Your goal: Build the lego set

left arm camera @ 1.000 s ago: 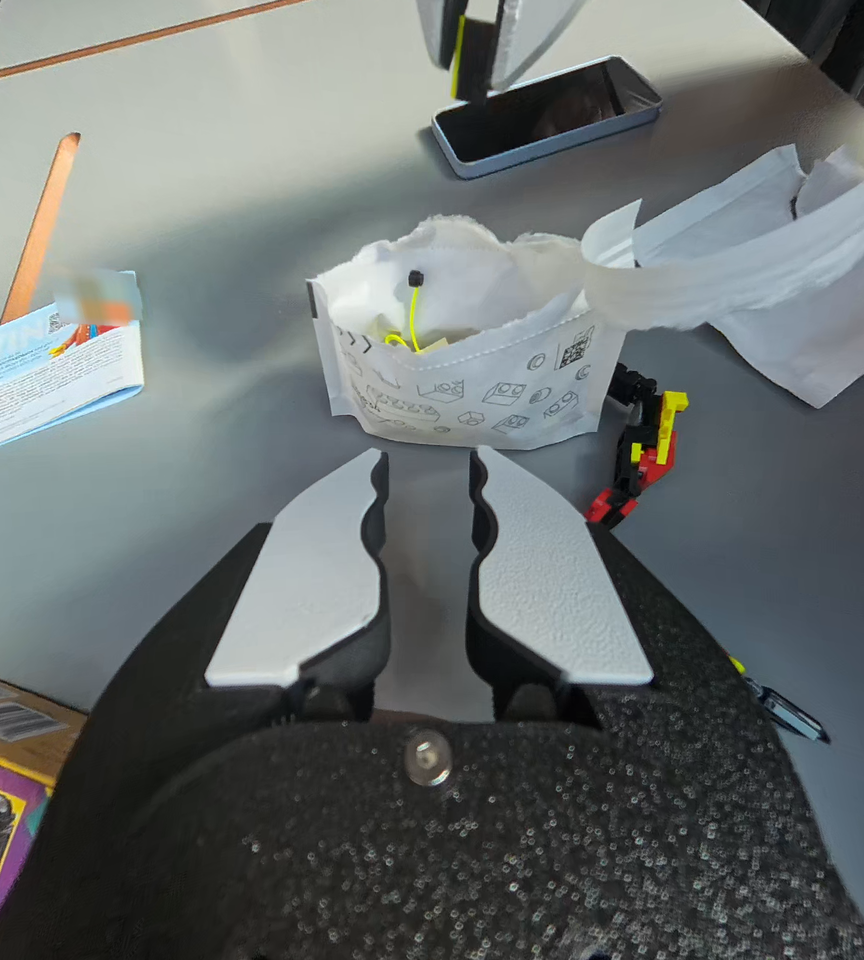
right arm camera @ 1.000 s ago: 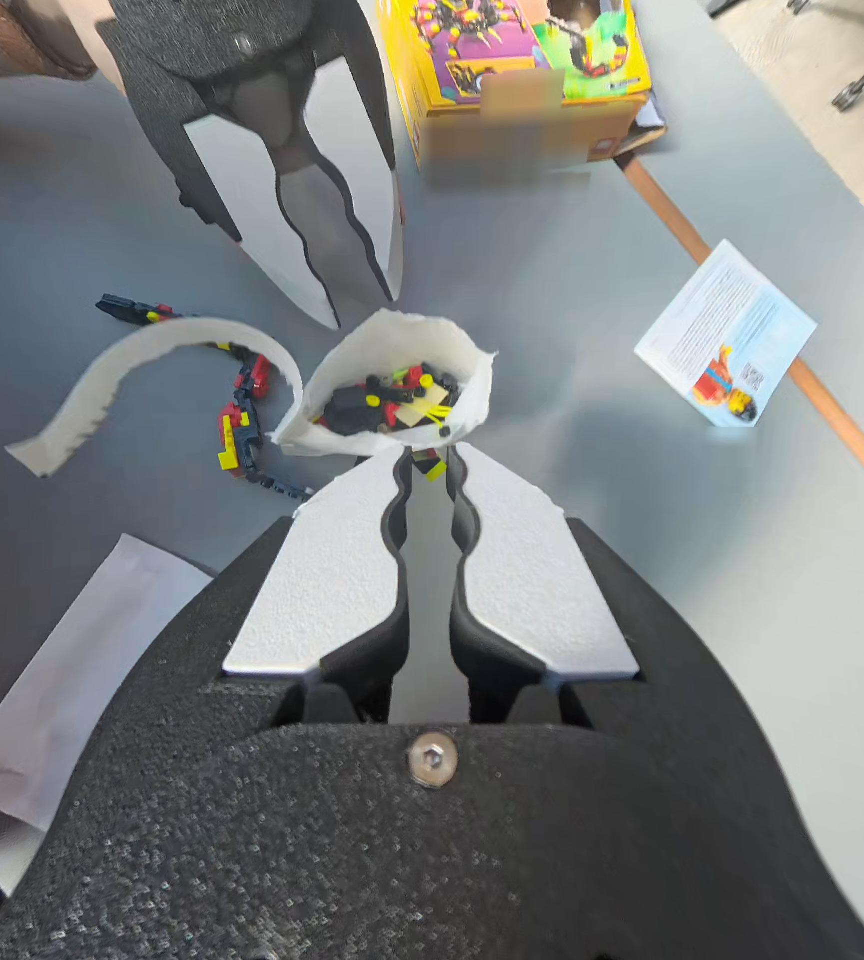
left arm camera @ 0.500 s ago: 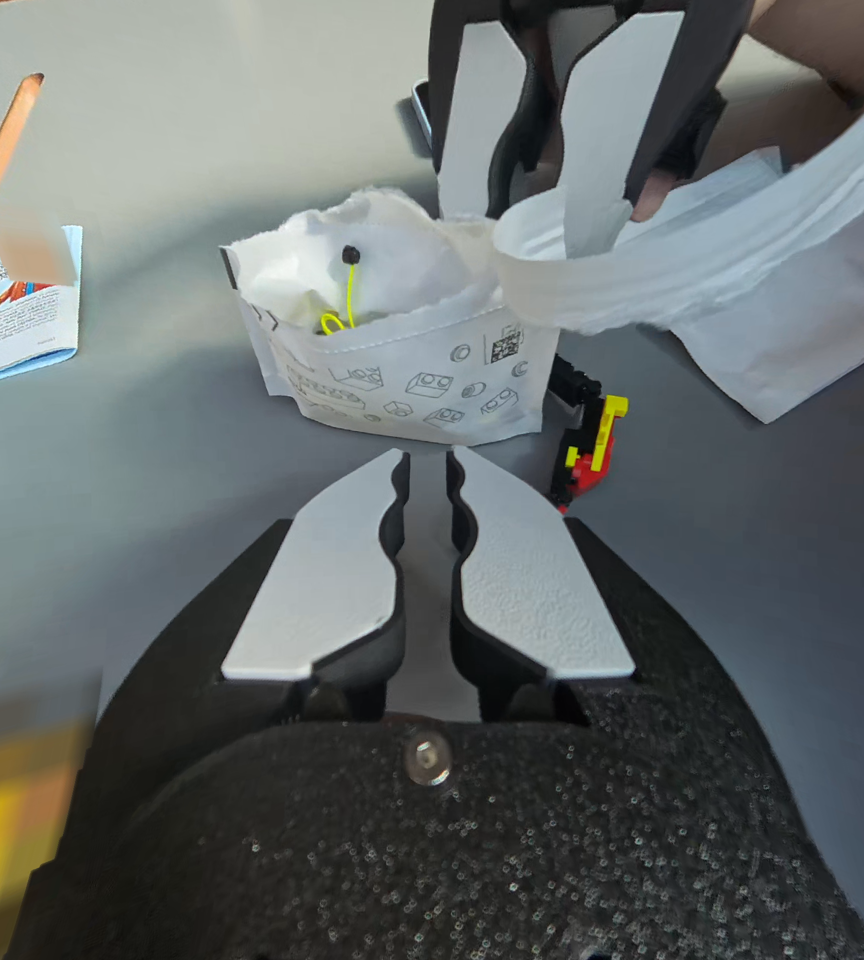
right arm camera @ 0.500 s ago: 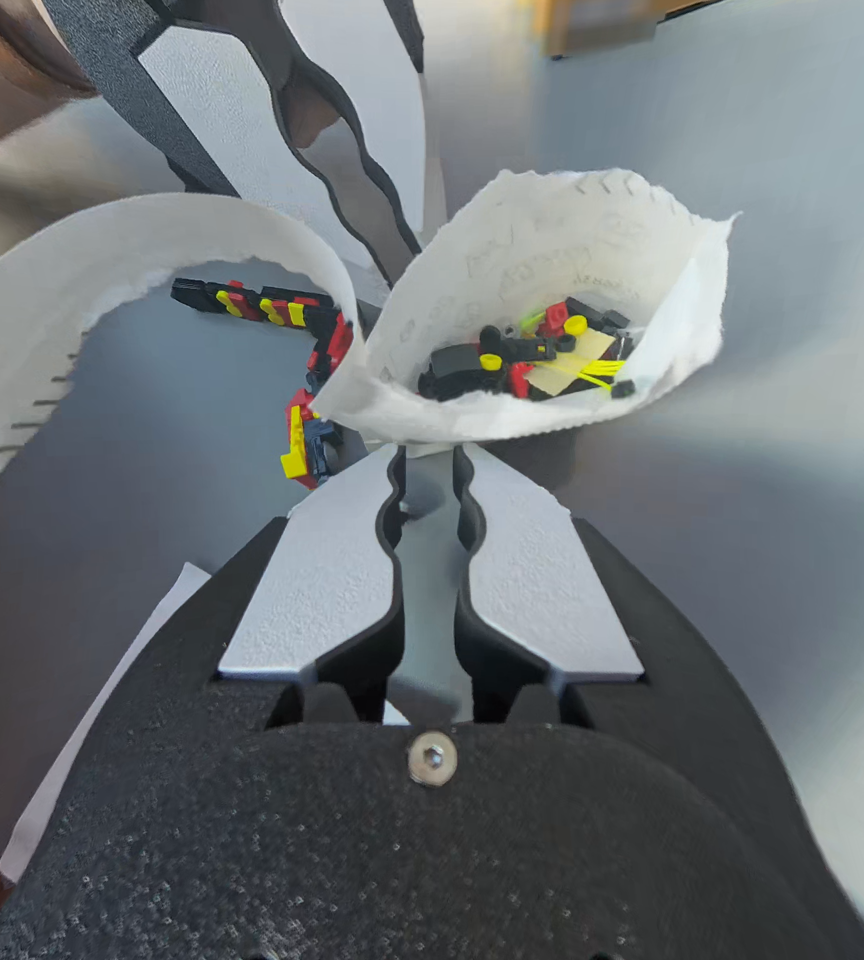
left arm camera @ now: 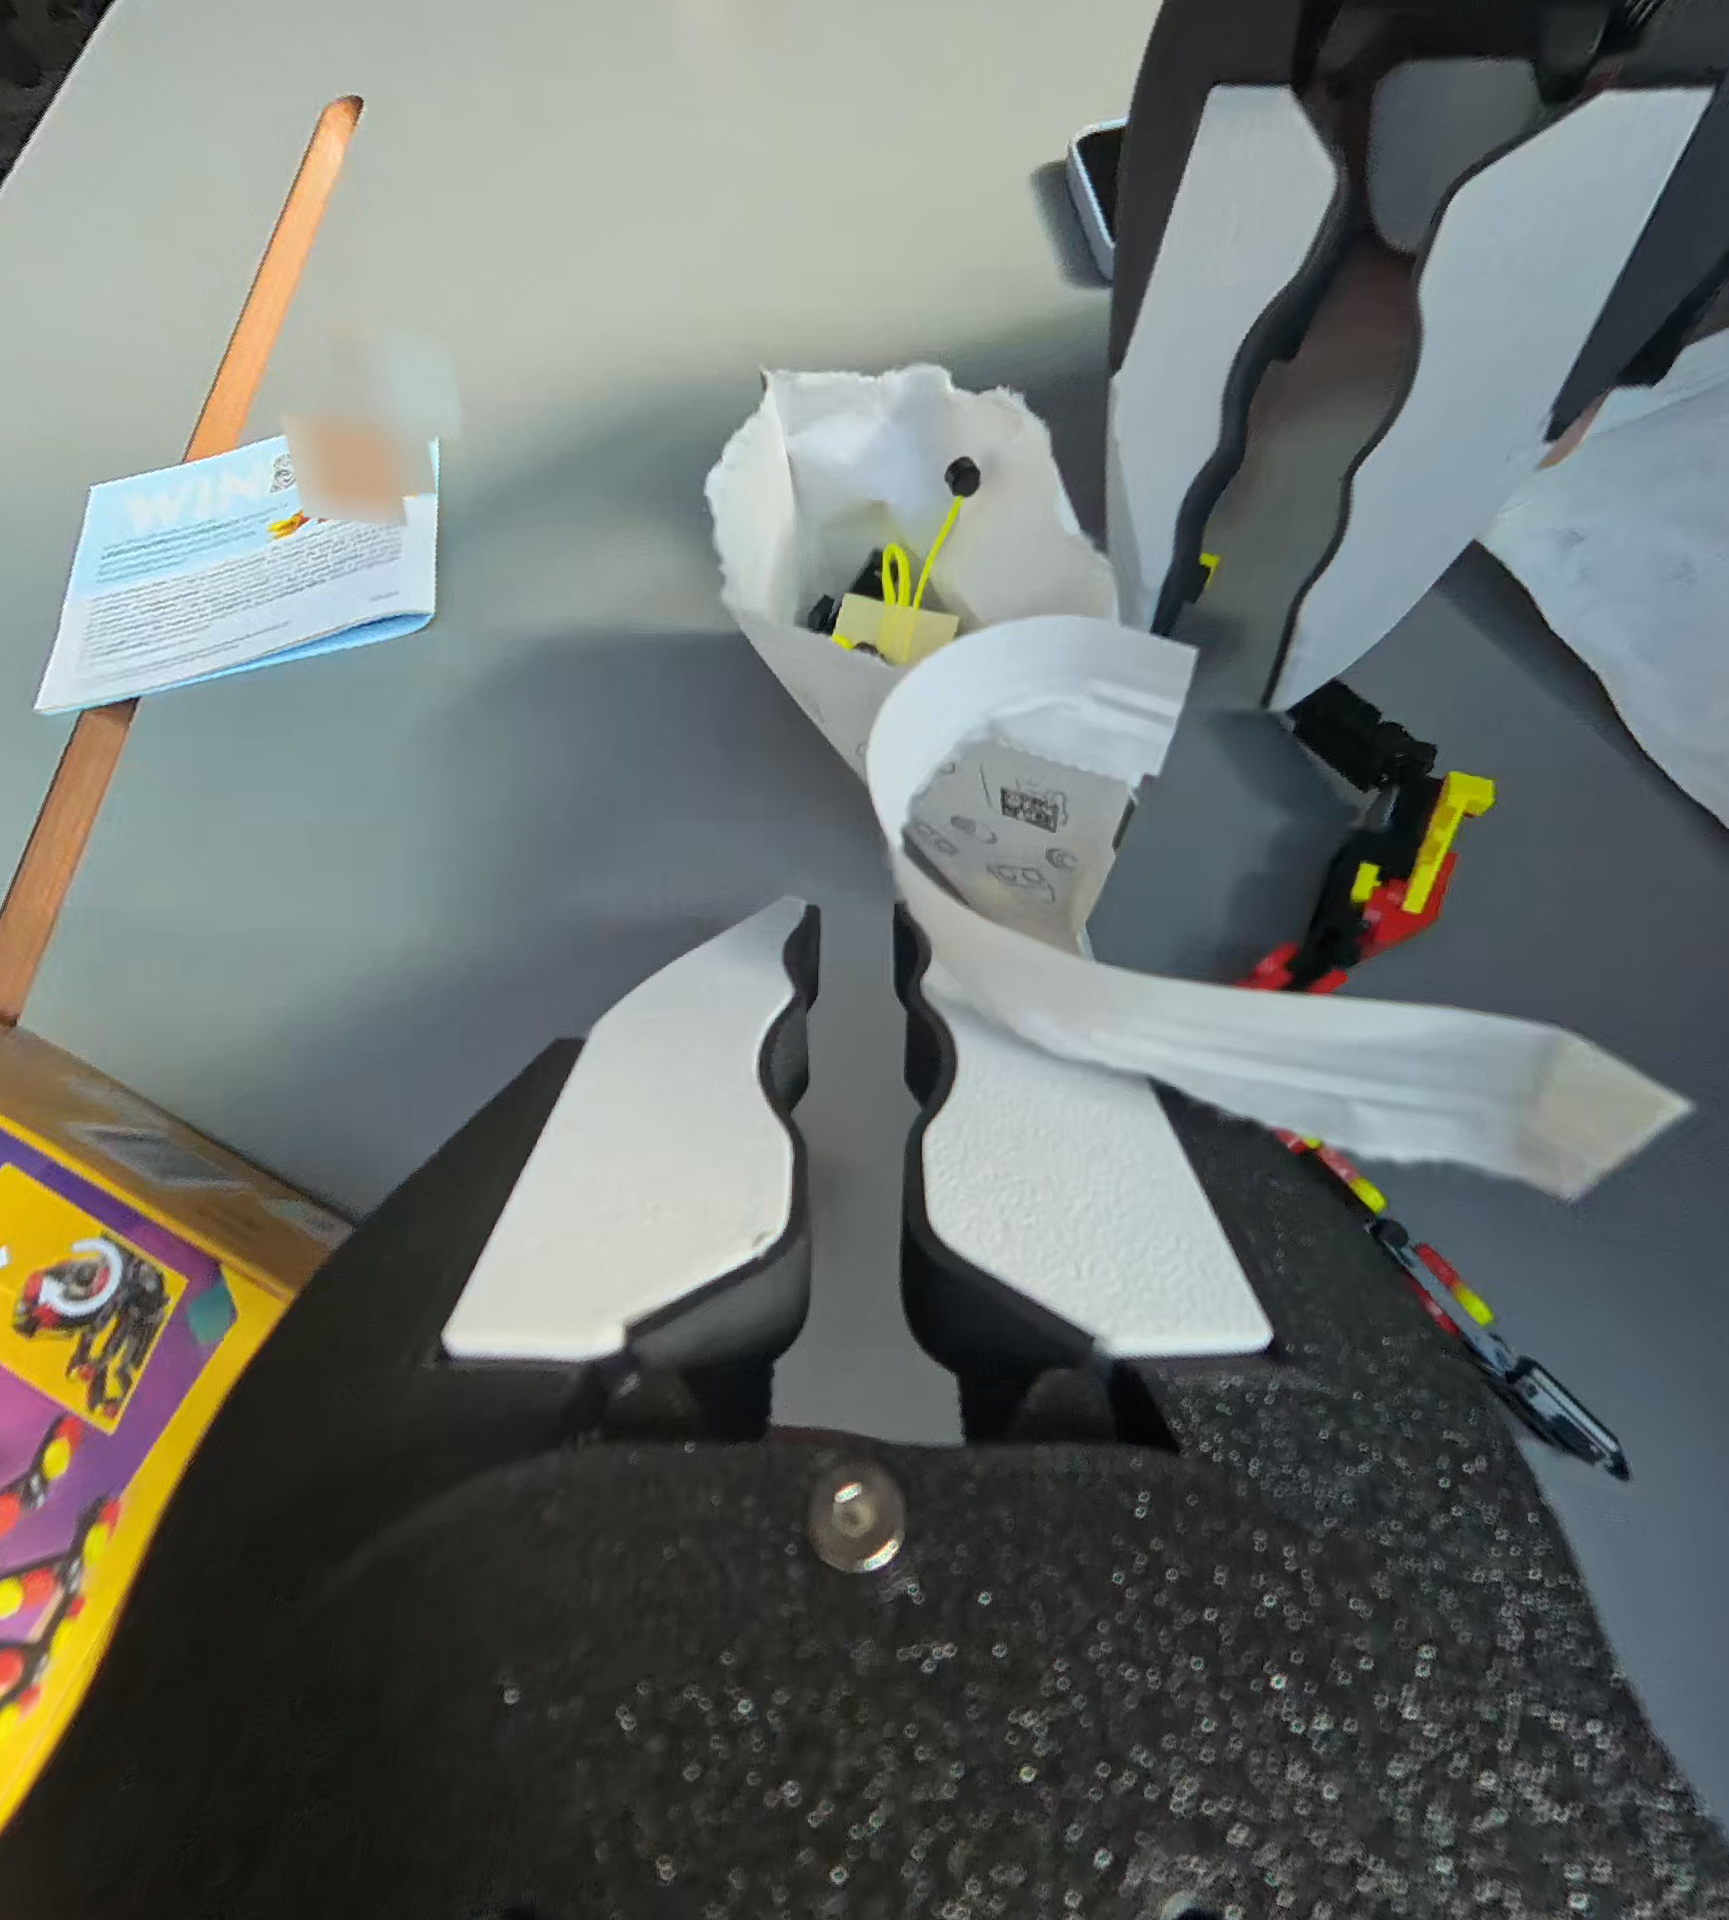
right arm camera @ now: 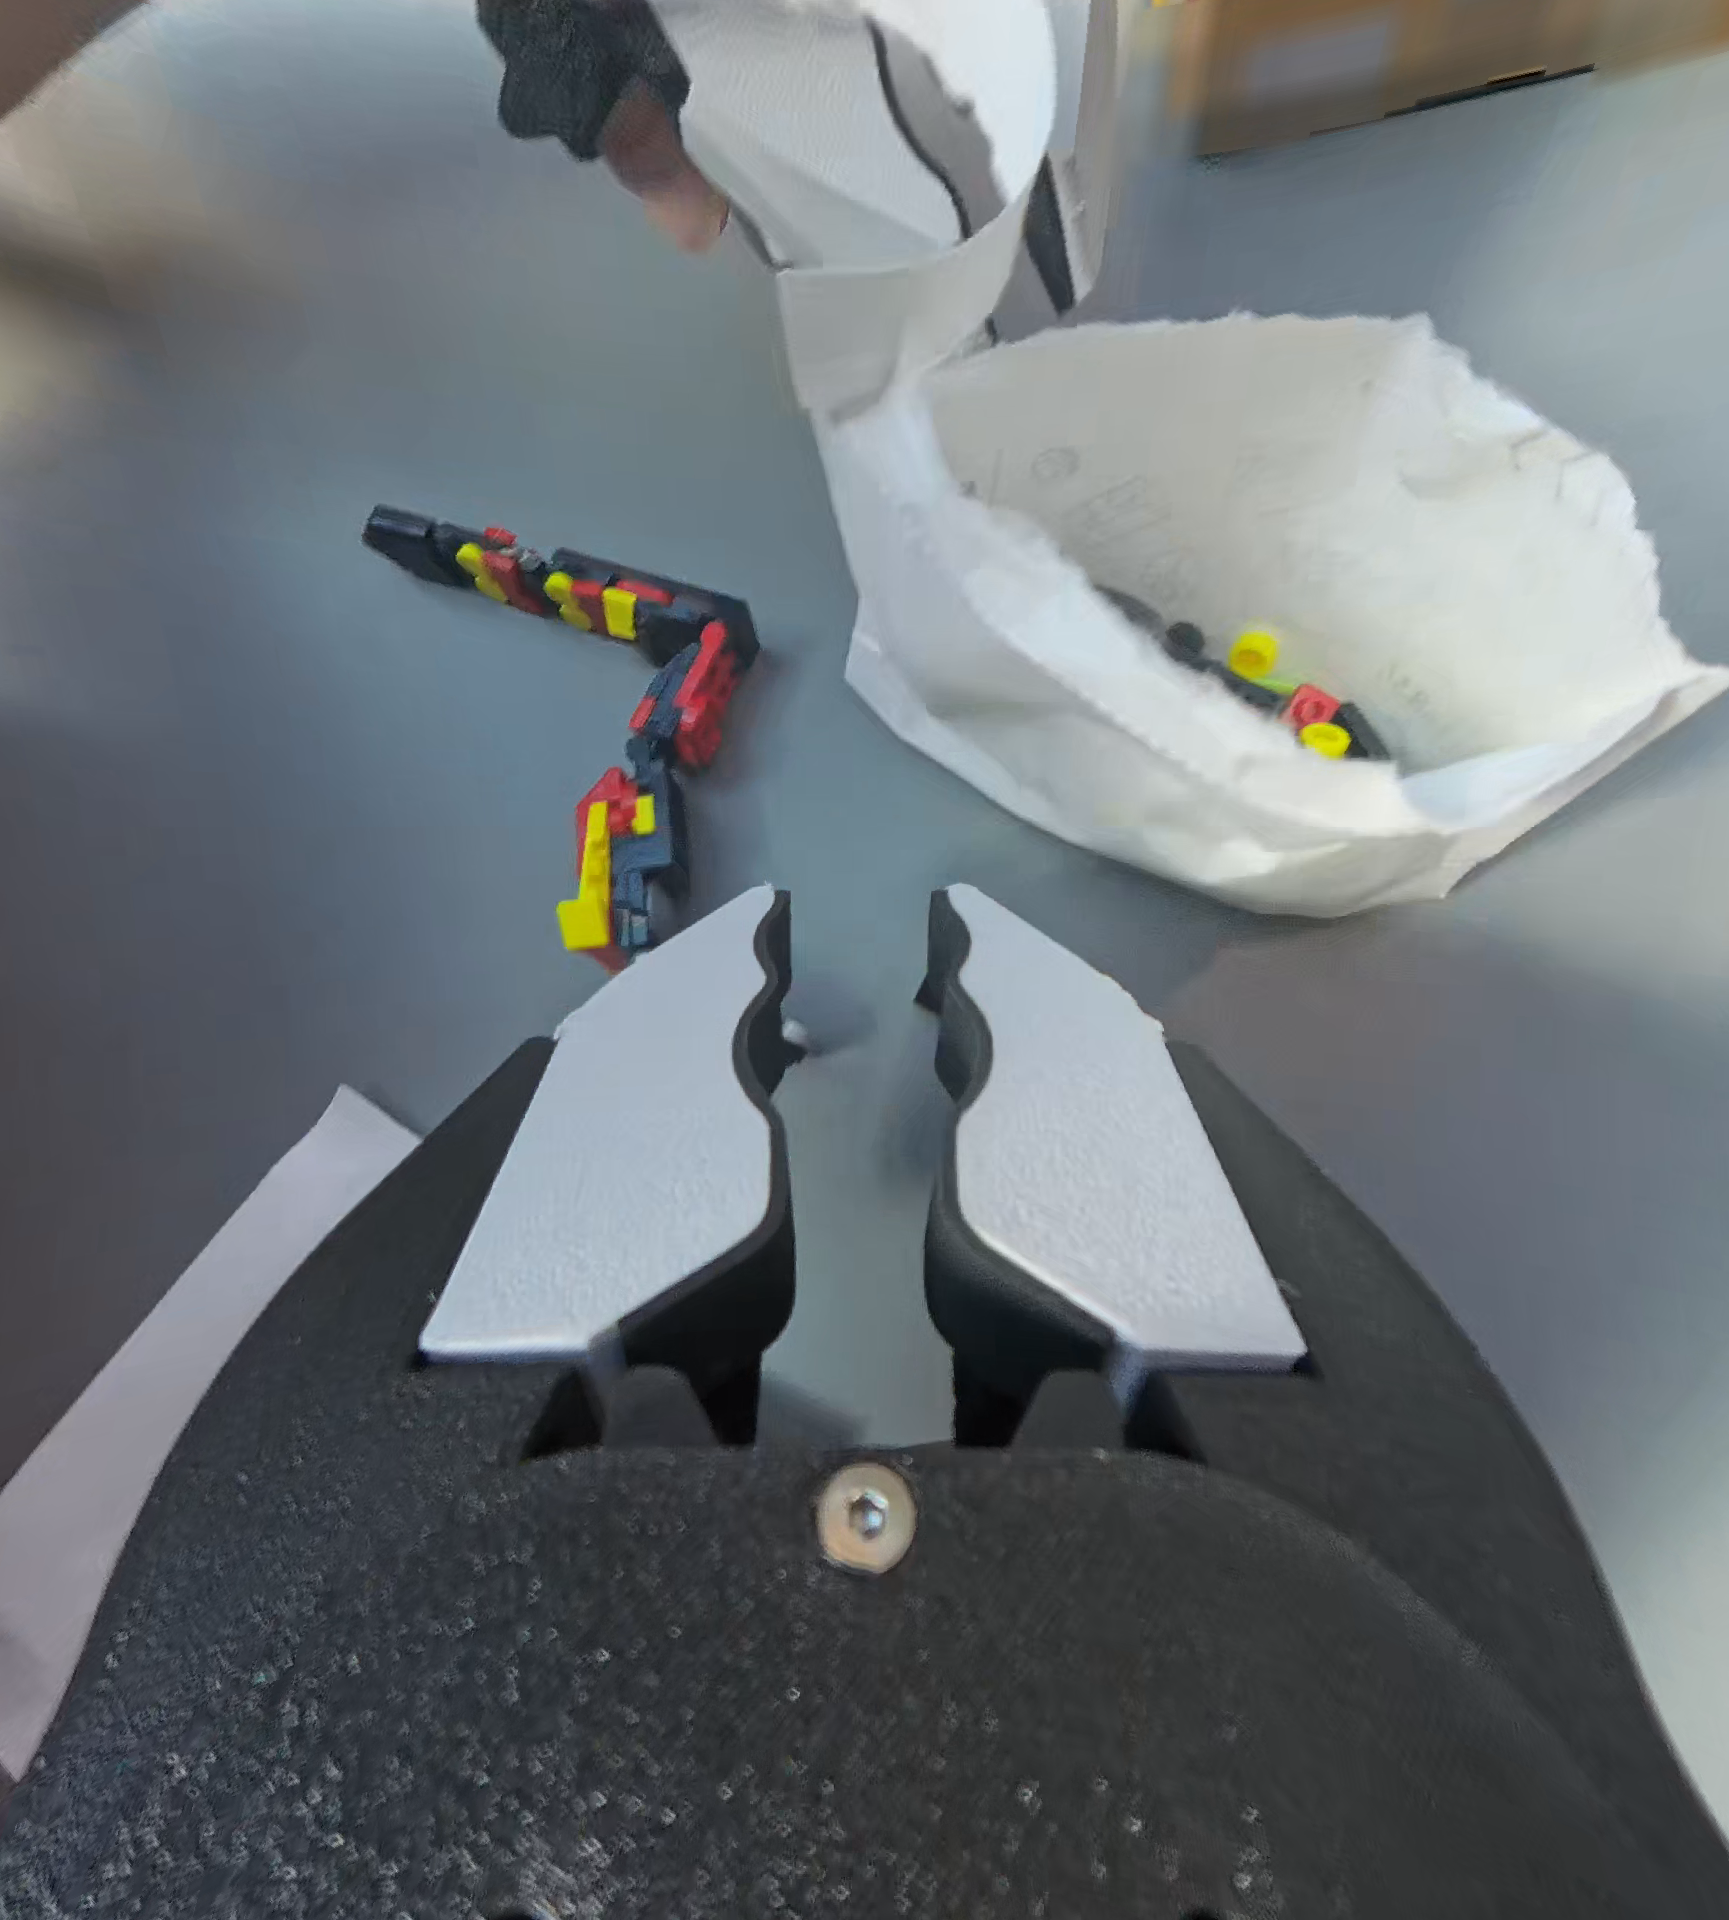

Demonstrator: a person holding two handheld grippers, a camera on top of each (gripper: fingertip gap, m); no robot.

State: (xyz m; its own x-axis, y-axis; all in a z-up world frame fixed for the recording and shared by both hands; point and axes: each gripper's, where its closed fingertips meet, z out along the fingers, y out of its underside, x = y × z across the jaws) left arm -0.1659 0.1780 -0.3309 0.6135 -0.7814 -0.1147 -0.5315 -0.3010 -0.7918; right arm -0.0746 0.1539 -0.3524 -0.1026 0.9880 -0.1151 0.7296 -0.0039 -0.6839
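A torn-open white paper bag [left arm camera: 901,540] with small black, red and yellow lego pieces stands on the grey table [left arm camera: 424,883]. Its torn-off strip [left arm camera: 1255,1060] curls forward and lies over the right finger of my left gripper [left arm camera: 852,916]. That gripper is slightly open, with bare table showing in the narrow gap. My right gripper [right arm camera: 858,894] is open and empty; the bag [right arm camera: 1203,748] stands ahead to its right. It also shows in the left wrist view [left arm camera: 1224,665], just right of the bag. A built black, red and yellow lego chain [right arm camera: 631,613] lies beside the bag [left arm camera: 1390,883].
A yellow and purple lego box [left arm camera: 60,1403] is at the near left. A blue leaflet [left arm camera: 247,582] lies over a wooden strip [left arm camera: 164,540] between tables. An emptied white bag [left arm camera: 1691,582] lies at the right, and a phone [left arm camera: 1088,187] lies behind the right gripper. There is about 10 cm between the tips of the two grippers.
My right gripper opened wider and drew back from the bag's rim; the bag now stands to its right. My left gripper's jaws narrowed, and the strip now lies across its right finger.
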